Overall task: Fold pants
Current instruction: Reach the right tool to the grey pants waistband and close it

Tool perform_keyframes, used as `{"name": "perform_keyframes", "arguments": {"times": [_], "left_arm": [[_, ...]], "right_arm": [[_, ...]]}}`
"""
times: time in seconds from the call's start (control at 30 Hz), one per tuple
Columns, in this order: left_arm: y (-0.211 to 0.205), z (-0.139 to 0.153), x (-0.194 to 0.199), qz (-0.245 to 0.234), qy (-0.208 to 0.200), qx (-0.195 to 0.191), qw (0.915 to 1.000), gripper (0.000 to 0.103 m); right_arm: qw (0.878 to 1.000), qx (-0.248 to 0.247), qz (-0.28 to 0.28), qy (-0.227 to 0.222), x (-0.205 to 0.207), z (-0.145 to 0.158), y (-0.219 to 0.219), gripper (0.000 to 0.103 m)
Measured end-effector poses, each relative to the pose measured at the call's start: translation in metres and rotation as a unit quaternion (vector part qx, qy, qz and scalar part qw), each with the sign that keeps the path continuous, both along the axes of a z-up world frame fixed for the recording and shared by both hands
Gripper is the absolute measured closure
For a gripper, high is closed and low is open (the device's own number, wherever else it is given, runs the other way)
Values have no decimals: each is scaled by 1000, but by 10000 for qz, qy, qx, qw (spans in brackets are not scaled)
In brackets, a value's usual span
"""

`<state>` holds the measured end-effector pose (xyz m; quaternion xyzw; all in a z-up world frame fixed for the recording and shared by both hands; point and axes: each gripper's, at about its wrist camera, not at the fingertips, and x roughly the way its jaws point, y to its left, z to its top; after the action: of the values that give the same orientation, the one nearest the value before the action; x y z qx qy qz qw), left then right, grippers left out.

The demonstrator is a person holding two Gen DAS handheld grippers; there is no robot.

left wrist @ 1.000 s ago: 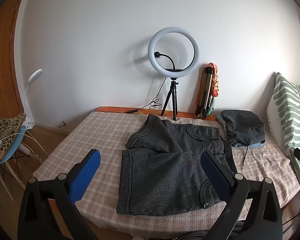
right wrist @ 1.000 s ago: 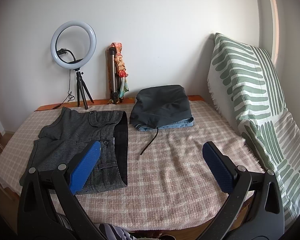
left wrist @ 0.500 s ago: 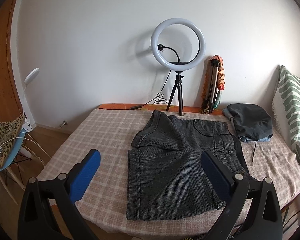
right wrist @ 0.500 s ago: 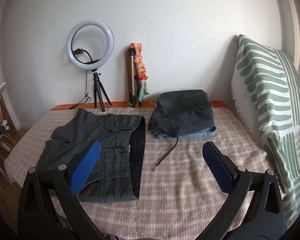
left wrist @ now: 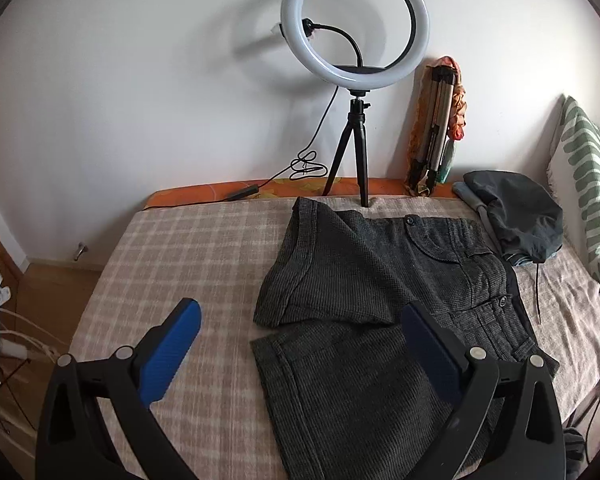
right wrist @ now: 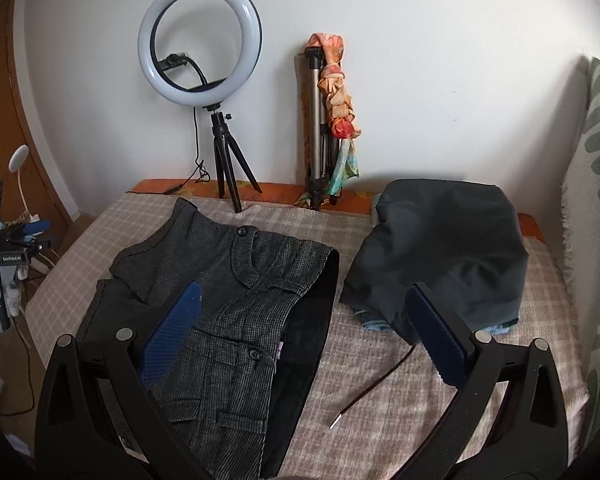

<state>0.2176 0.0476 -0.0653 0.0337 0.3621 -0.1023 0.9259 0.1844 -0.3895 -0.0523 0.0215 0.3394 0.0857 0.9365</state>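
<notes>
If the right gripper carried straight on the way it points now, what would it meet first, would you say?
Probably the checked bedcover, in the bare strip between the grey shorts and the dark folded garment. The right gripper is open and tilted downward; depth is hard to judge.

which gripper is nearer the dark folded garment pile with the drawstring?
Right. The right gripper hovers open with its right finger just before the dark folded garment pile; the left gripper is open over the grey checked shorts, pile far to its right.

Black tongs (left wrist: 298, 346), blue ribbed pads (left wrist: 168, 348), silver screws, seemingly plastic.
</notes>
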Motion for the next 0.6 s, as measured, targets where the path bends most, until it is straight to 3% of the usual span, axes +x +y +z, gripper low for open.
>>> {"name": "perform_keyframes", "arguments": {"times": [0.07, 0.23, 0.43, 0.6], "left_arm": [[-4, -4, 24, -110, 98, -30, 9999, 2], [-8, -19, 94, -297, 511, -307, 9978, 2], [-25, -48, 163, -368, 864, -128, 9955, 2], [-34, -73, 208, -568, 1153, -348, 9911, 2]], "right_arm": [[9998, -22, 148, 136, 27, -10, 3, 0], [9970, 103, 337, 694, 93, -43, 3, 11], [9916, 63, 541, 1170, 162, -88, 10, 15], [9856, 22, 701, 1538, 207, -121, 21, 16]]}}
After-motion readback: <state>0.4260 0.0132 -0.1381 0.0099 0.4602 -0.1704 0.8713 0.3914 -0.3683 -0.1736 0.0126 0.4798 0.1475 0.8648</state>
